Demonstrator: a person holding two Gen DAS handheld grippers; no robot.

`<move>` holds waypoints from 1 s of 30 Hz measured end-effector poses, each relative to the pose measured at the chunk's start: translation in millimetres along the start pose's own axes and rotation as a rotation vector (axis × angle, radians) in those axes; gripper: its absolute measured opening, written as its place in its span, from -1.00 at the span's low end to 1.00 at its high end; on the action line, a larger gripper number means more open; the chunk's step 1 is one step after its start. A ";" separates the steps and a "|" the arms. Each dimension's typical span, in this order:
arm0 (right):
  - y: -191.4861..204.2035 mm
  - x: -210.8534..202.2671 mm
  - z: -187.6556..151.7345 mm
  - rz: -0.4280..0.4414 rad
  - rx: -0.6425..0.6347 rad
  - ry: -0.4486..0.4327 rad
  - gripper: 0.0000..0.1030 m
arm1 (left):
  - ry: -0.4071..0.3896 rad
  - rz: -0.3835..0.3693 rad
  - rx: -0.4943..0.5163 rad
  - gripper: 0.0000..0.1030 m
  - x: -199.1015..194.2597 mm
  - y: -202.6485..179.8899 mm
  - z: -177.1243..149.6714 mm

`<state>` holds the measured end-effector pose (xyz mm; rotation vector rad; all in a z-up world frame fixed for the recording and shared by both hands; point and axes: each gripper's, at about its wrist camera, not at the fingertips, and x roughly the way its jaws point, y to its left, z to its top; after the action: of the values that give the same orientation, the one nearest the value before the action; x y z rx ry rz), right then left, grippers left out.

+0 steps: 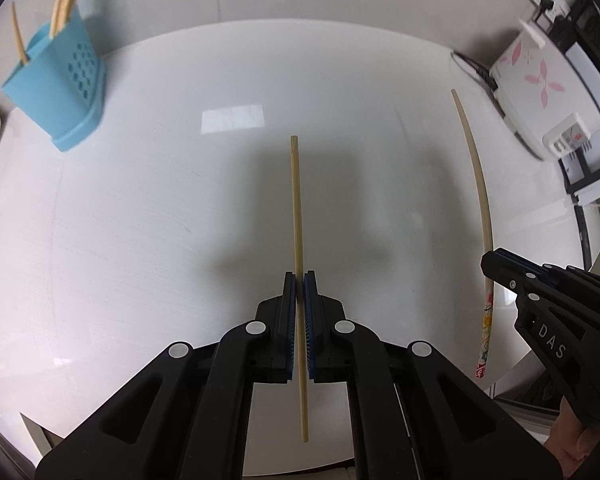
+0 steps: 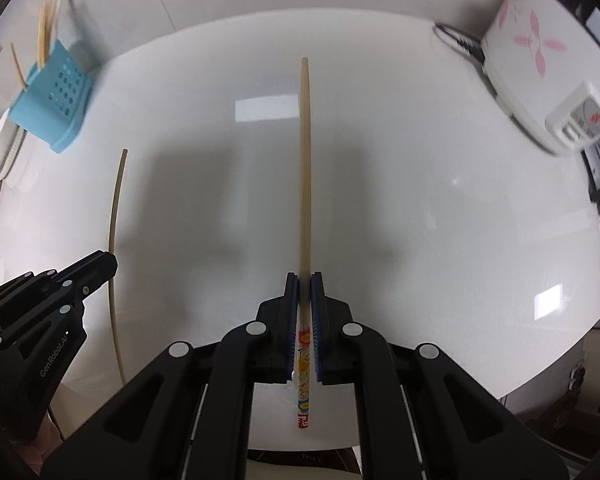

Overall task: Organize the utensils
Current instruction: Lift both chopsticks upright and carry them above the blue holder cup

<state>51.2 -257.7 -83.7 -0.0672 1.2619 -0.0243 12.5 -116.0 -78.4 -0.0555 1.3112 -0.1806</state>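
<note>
In the left wrist view, the left claw (image 1: pixel 300 280) was clamped on a plain pale wooden chopstick (image 1: pixel 297 208), whose long axis ran straight ahead along the fingers, one end pointing forward over the white round bench (image 1: pixel 160 208) and the other trailing back between the claw's arms. At far left stood a light blue perforated plastic utensil holder (image 1: pixel 56 88) with several chopsticks upright in it. At right, the right claw (image 1: pixel 500 264) was closed around a second wooden chopstick with a floral painted end (image 1: pixel 474 168), also pointing away from the camera. A white appliance with pink flower print (image 1: pixel 540 80) sat at the bench's far right. In the right wrist view, the right claw (image 2: pixel 304 280) gripped the floral chopstick (image 2: pixel 305 168), painted end toward the camera, bare tip pointing forward. The left claw (image 2: pixel 104 260) appeared at left with the plain chopstick (image 2: pixel 114 208) roughly parallel. The blue holder (image 2: pixel 54 104) stood at far left, well apart from both.
</note>
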 end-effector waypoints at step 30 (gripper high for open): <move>182.6 -86.0 101.2 0.172 -0.142 -0.387 -0.89 | -0.516 0.021 -0.148 -0.93 -141.2 167.2 69.9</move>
<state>118.0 -67.0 16.9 -0.0818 0.8774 0.2181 62.2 67.5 50.7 -0.2013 0.8079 -0.0446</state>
